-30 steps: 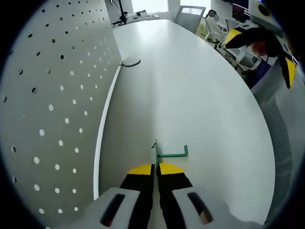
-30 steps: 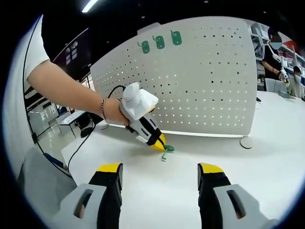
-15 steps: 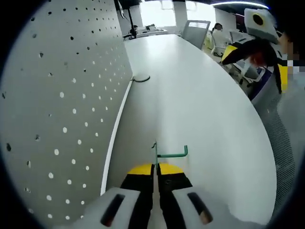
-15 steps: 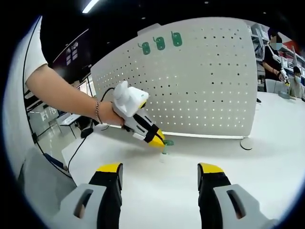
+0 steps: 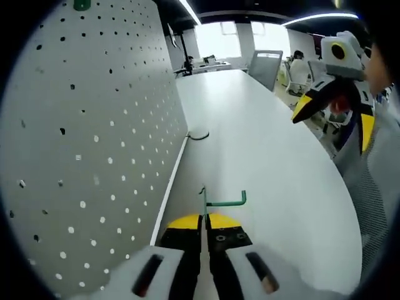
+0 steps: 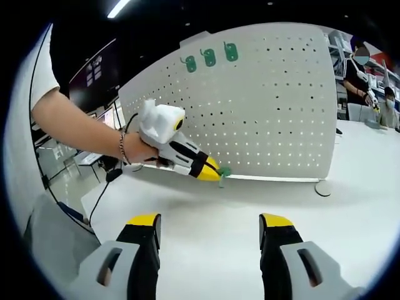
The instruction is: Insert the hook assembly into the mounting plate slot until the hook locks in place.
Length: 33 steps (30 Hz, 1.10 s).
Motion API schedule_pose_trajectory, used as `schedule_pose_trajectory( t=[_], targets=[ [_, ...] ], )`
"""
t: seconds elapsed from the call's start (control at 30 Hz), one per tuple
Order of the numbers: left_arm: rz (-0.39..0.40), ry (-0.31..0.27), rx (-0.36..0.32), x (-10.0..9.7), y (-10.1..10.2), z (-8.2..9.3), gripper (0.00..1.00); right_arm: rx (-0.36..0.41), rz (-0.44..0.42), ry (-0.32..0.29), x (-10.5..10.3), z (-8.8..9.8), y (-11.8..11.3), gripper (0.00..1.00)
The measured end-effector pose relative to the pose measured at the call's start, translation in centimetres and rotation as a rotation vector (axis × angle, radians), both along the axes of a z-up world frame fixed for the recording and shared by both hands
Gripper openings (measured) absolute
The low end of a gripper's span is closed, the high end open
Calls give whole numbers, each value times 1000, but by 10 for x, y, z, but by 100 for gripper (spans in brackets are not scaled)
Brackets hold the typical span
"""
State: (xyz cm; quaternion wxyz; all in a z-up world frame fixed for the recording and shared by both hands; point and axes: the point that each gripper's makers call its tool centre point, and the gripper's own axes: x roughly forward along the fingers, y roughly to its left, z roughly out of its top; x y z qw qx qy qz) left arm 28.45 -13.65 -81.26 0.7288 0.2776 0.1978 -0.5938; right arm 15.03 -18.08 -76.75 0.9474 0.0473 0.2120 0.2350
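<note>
L gripper (image 5: 205,226): jaws pressed together on the green hook (image 5: 220,201); pinches its flat upright plate end. In right gripper view, same gripper (image 6: 215,172) is held up off the table by a person's hand (image 6: 139,150), bracelet on wrist.
Hook: thin green rod sticks out to the right from the plate, tip bent up. In right gripper view it shows as a small green bit (image 6: 224,170) at the yellow jaw tips, near the lower part of the board face; touching or not, can't tell.
R gripper (image 6: 210,240): jaws spread wide, nothing between them, low over the table. In left gripper view it hangs far right (image 5: 334,106), tips apart.
Pegboard (image 5: 81,137): white, rows of small holes, stands upright on the table along the left in left gripper view; in right gripper view the panel (image 6: 262,106) is far, facing the camera, w/ a round foot (image 6: 322,186) at its right end.
Already on board: three green hooks (image 6: 210,57) near the top edge, left of centre.
Table (image 5: 262,150): white, long, runs far away.
In the way: nothing seen btw hook and board face.
Around: dark cable (image 5: 199,135) lies on the table at the board's base, far; office chairs (image 5: 267,65) at the table's far end; ppl (image 6: 361,69) at far right; ceiling strip light (image 6: 118,7).
</note>
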Motion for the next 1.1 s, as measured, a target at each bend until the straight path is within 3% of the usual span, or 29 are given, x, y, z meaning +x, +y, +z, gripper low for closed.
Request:
schedule_pose_trajectory(
  t=[0.03, 0.67, 1.1],
  targets=[
    [-7, -22, -15, 0, -2, 4, 2, -1, 0, 0, 0, 0, 0, 62],
    [51, -79, -166, -2, -4, 50, 2, 3, 1, -14, 1, 3, 1, 62],
    [90, -83, -265, -11, 0, 77, 2, 6, 3, -23, 2, 6, 1, 62]
  ],
)
